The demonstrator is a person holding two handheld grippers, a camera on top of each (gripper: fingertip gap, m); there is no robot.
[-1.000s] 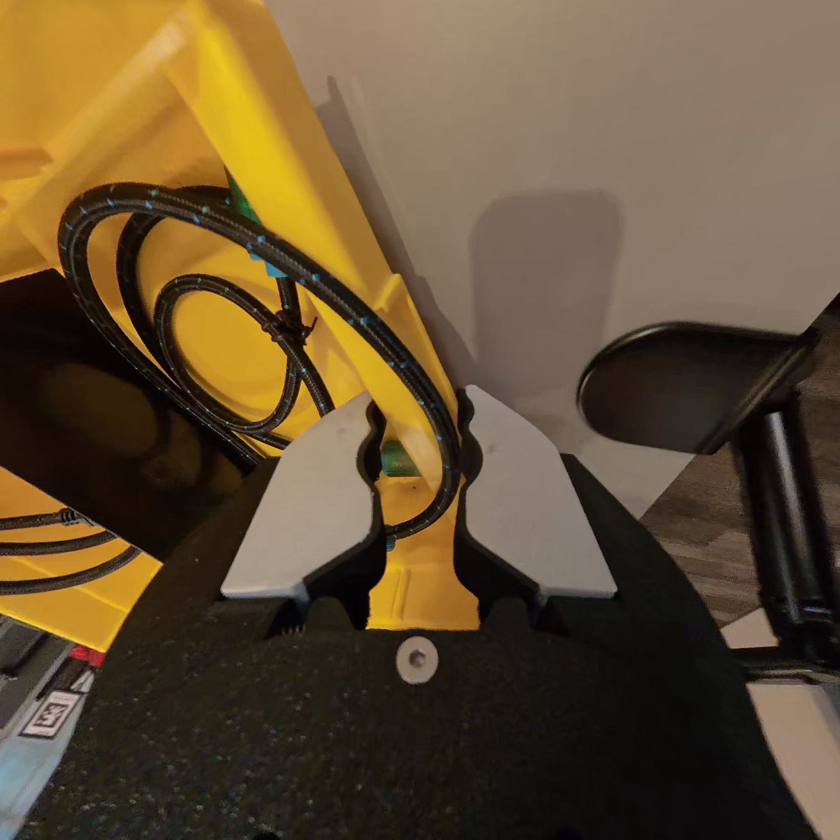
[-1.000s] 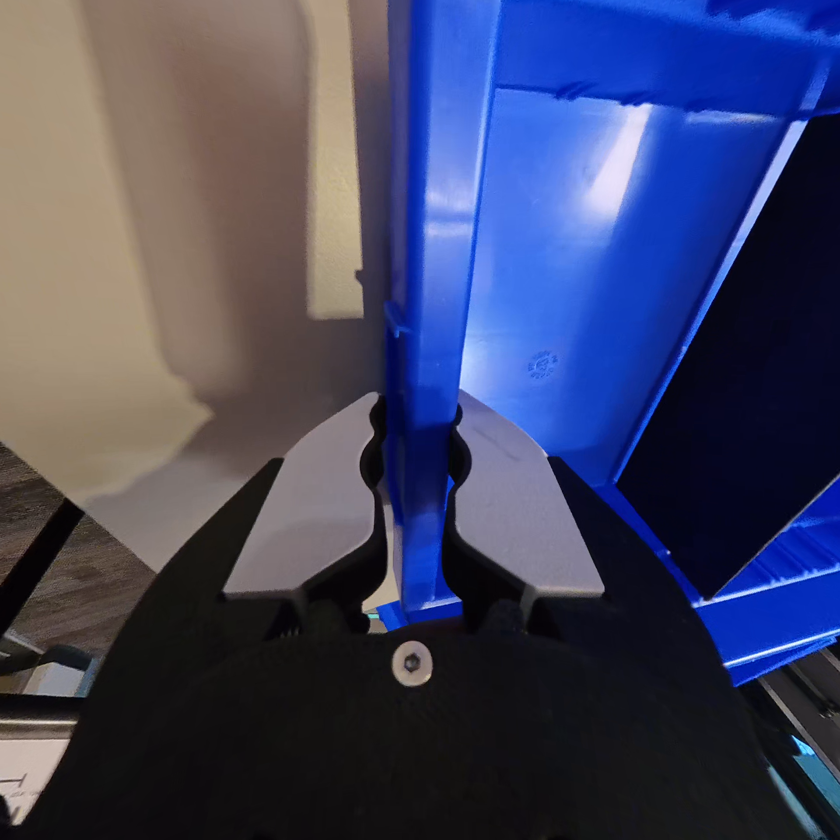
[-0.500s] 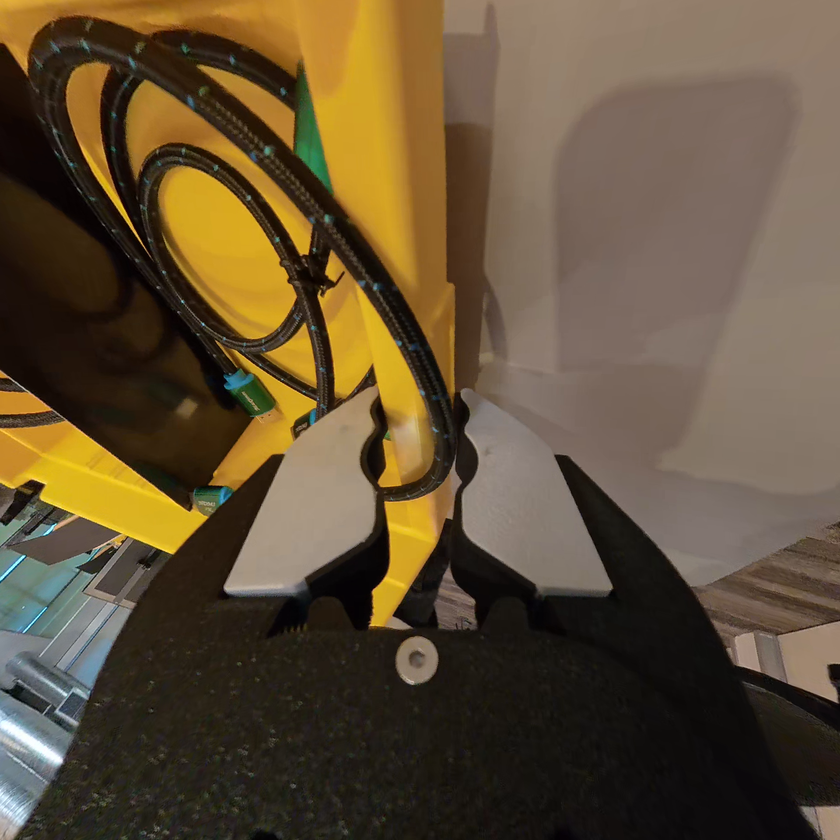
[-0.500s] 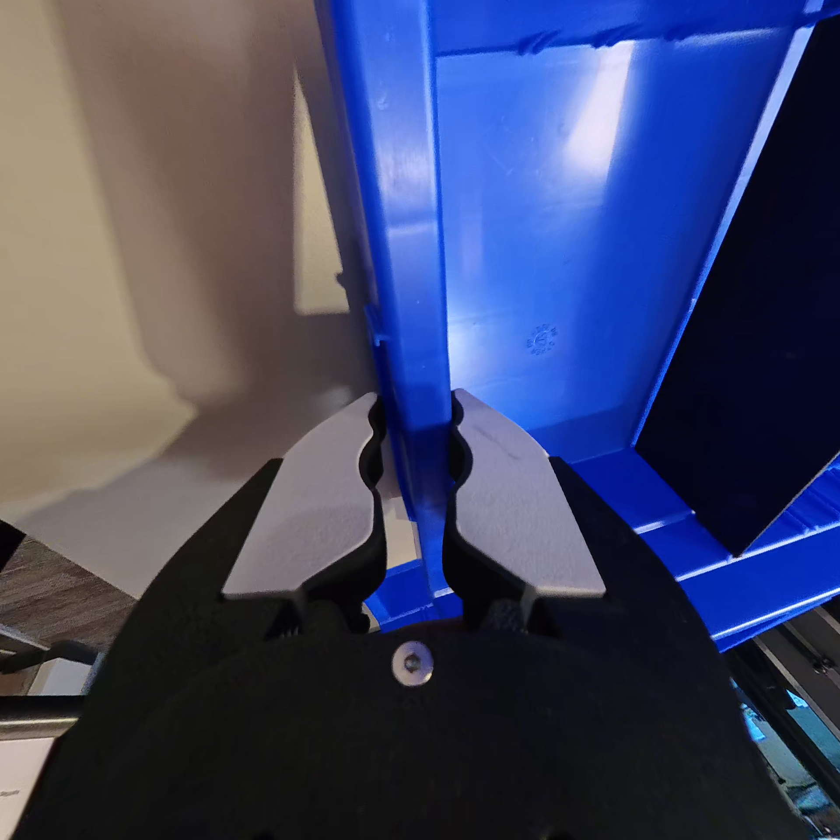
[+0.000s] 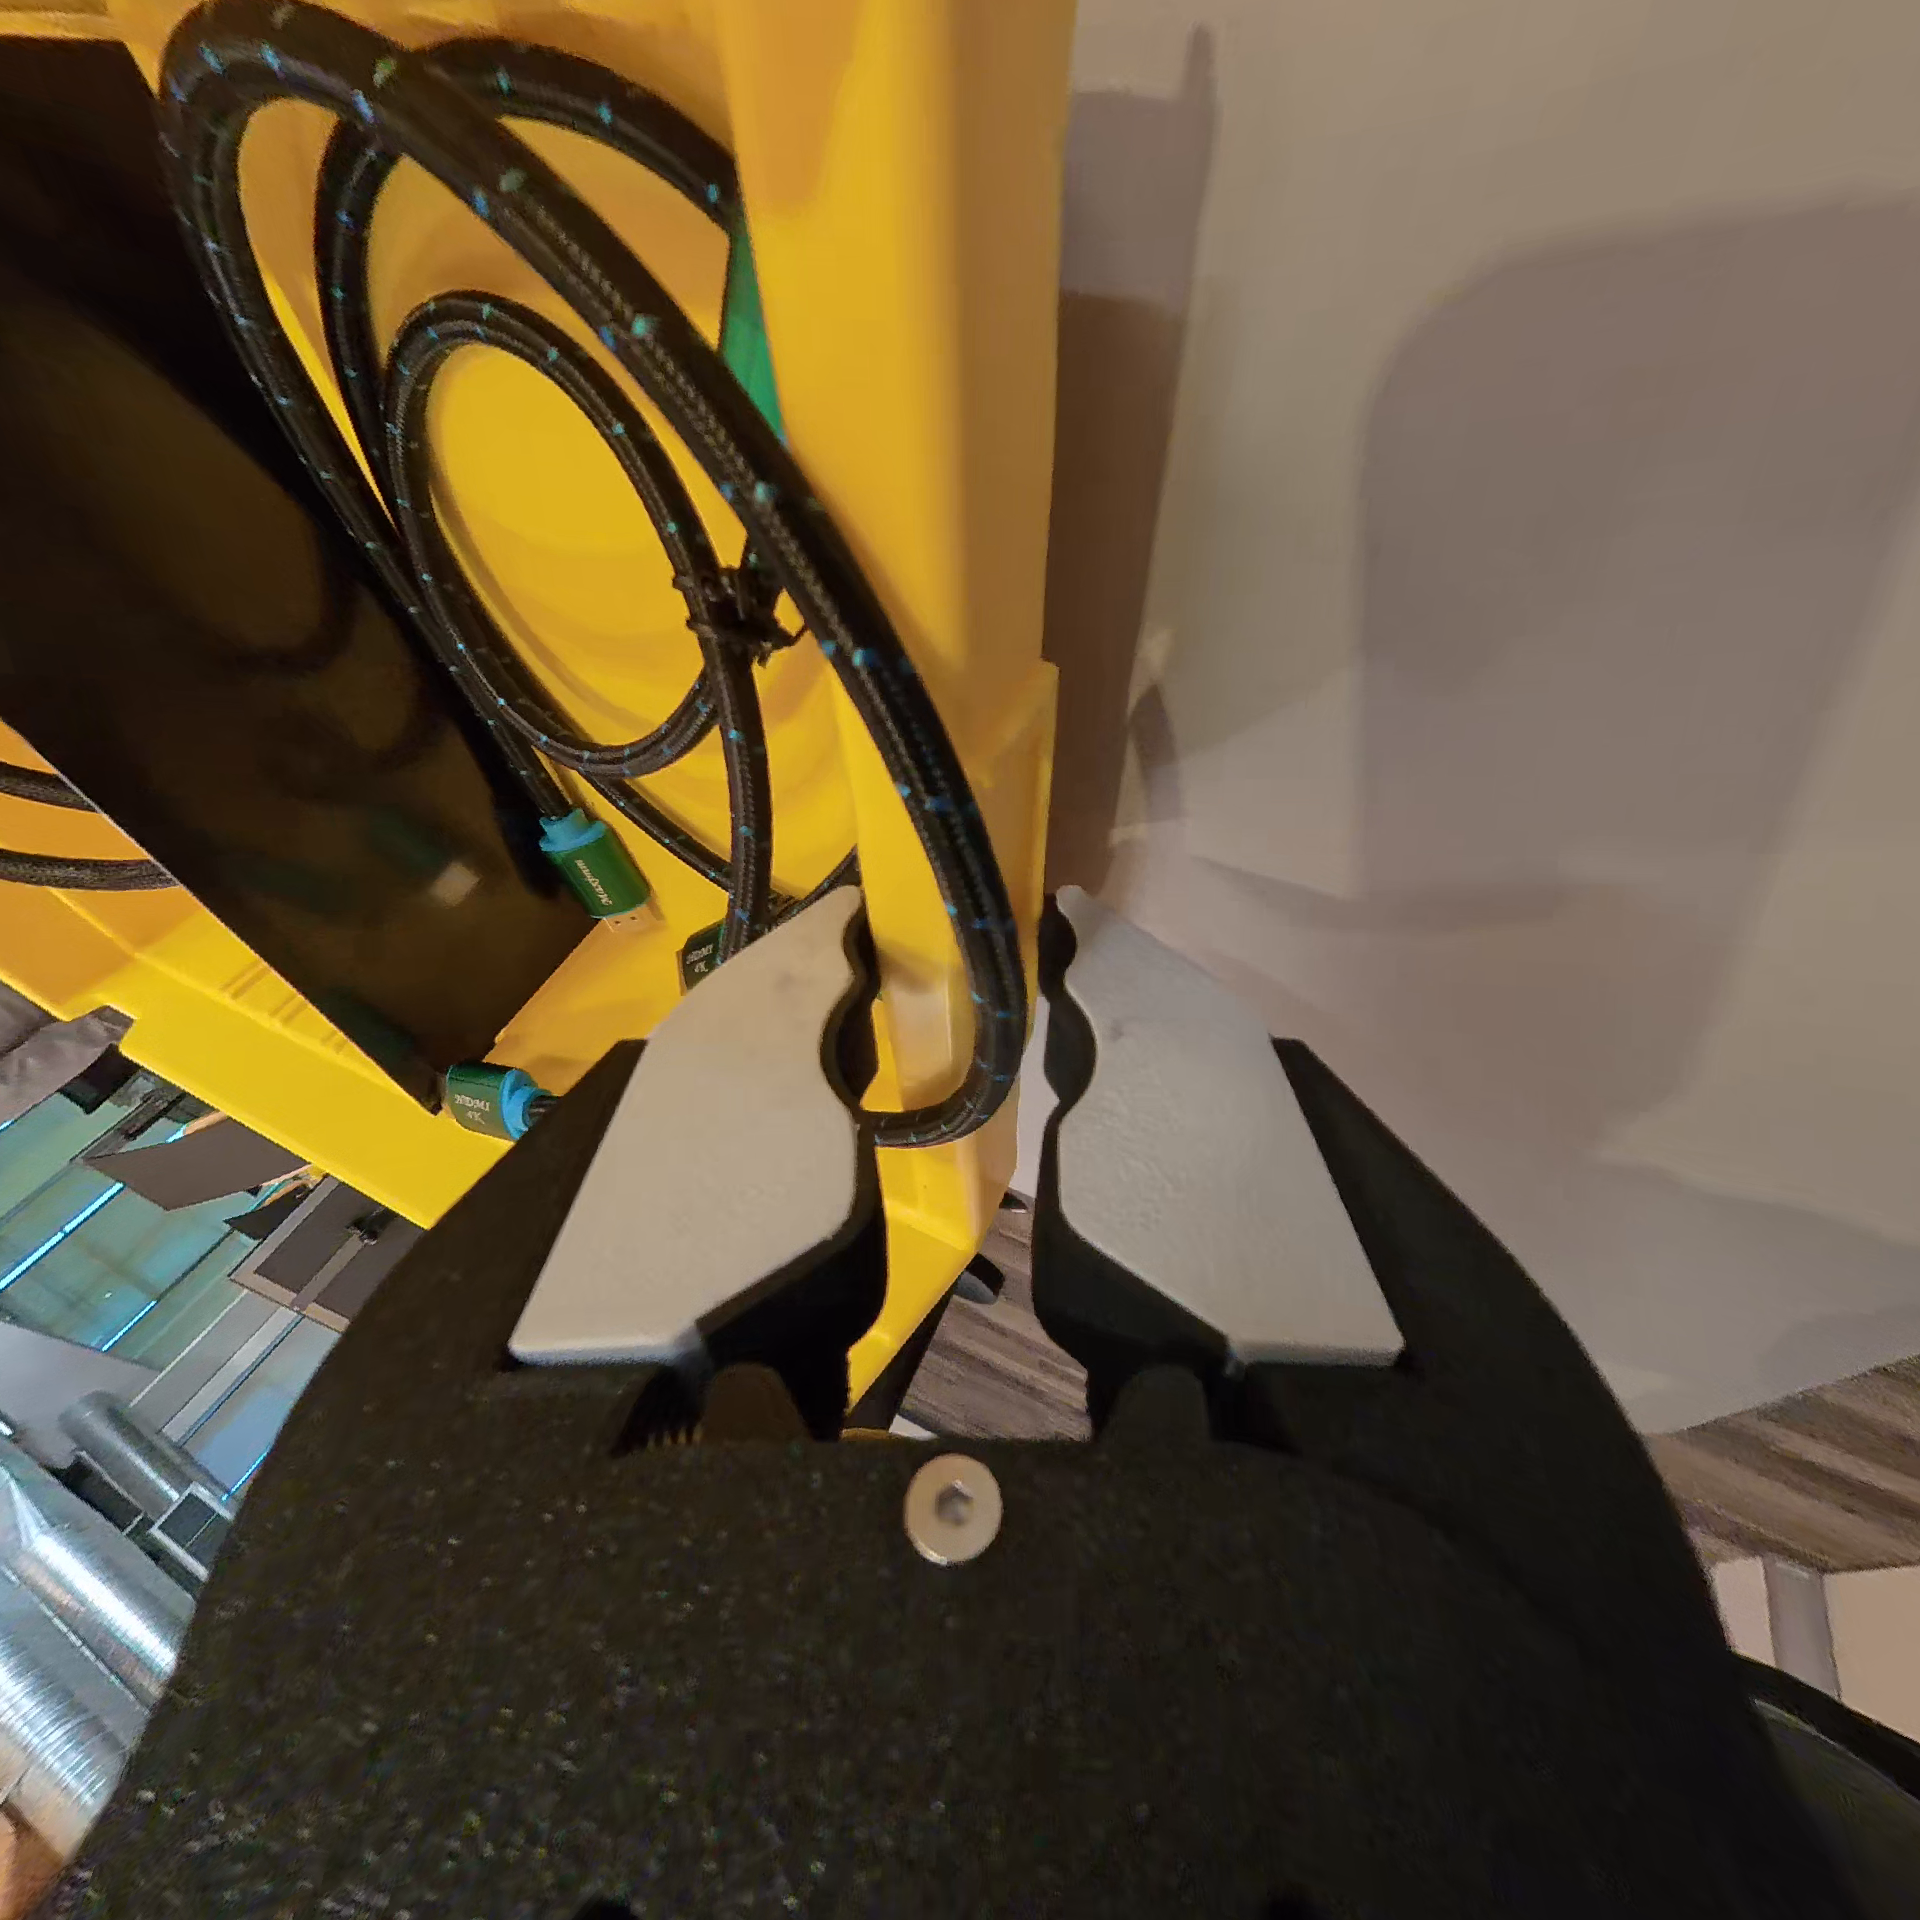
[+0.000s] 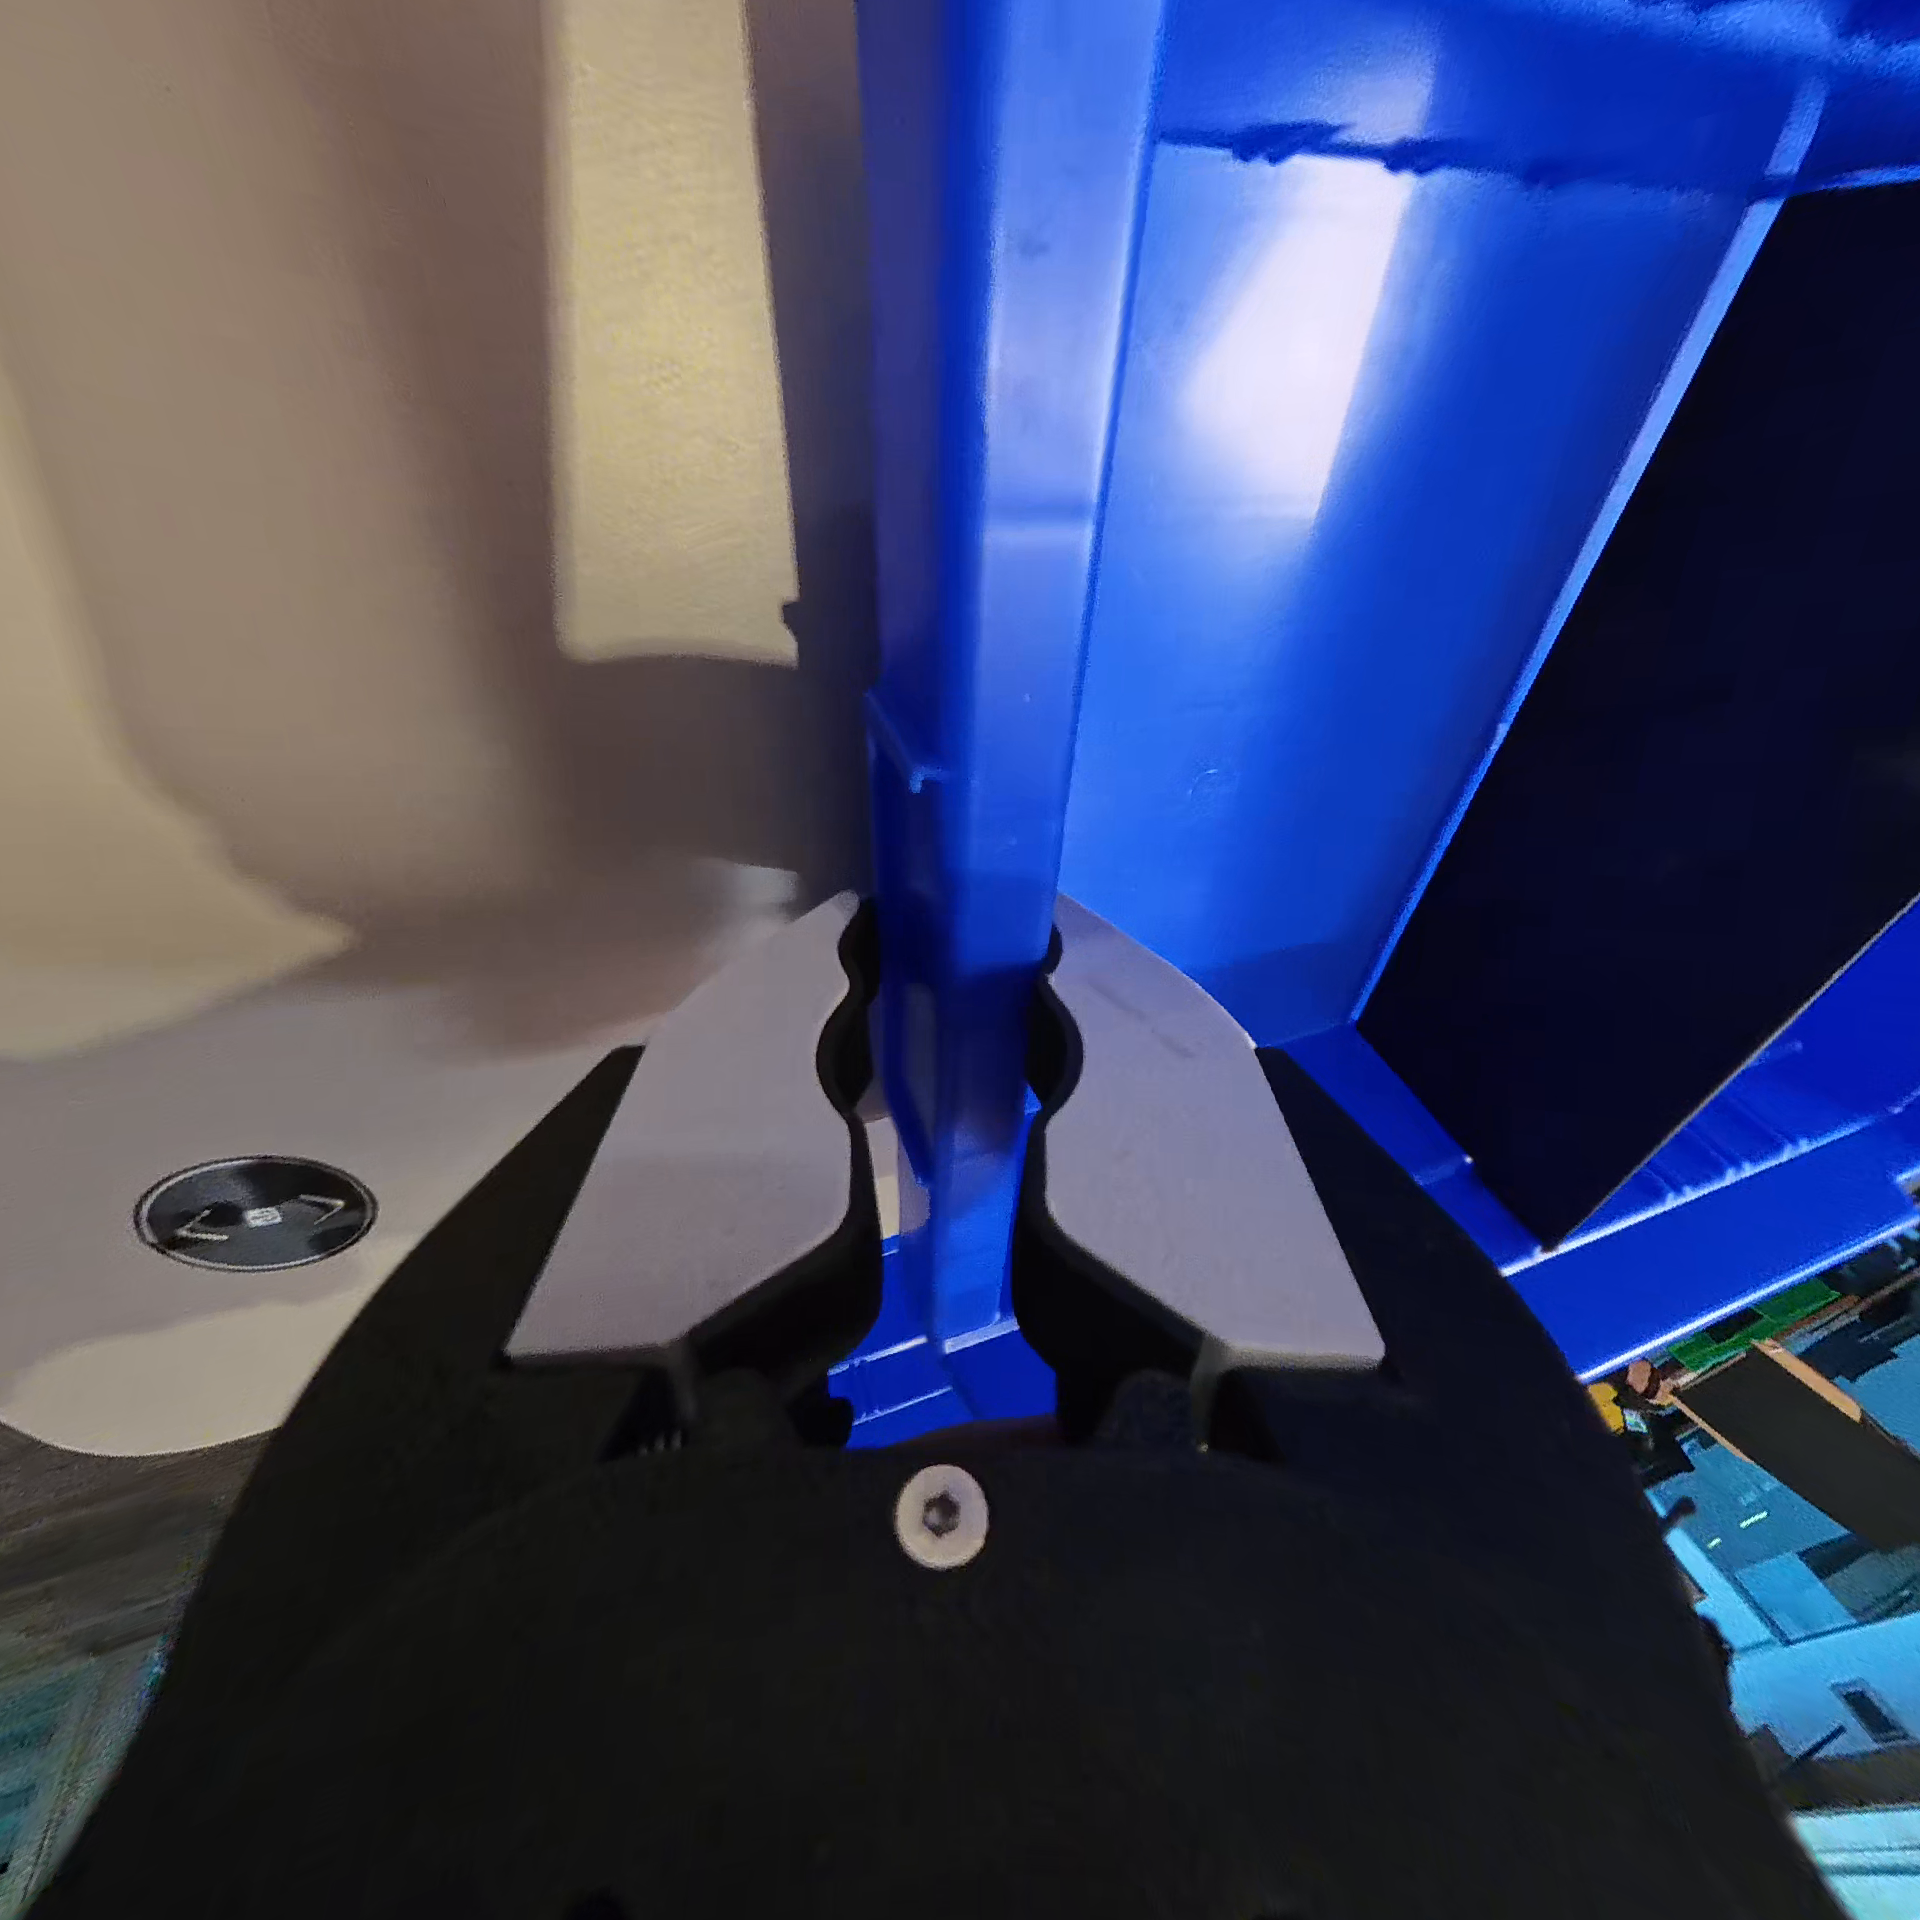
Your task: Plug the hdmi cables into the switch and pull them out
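Observation:
Several black braided hdmi cables [image 5: 644, 353] with green plugs [image 5: 597, 868] lie coiled inside a yellow bin [image 5: 914, 416] that is held up and tilted. My left gripper [image 5: 951, 914] is shut on the yellow bin's side wall, and one cable loop hangs between the fingers. My right gripper [image 6: 951, 914] is shut on the side wall of a blue bin [image 6: 1247, 623], which is also tilted, and nothing shows inside it. No switch is in view.
A white tabletop [image 6: 312, 1091] with a round black disc [image 6: 255, 1210] lies left of the blue bin. A pale wall [image 5: 1507, 520] is behind the yellow bin. Wood flooring [image 5: 1766, 1486] and a metal pipe [image 5: 73, 1579] show below. The grippers' ends are close to 90 cm from one another.
Both bins have tilted and swung while staying gripped. The cables and their green plugs have come into fuller view. The black disc on the table has come into the right wrist view.

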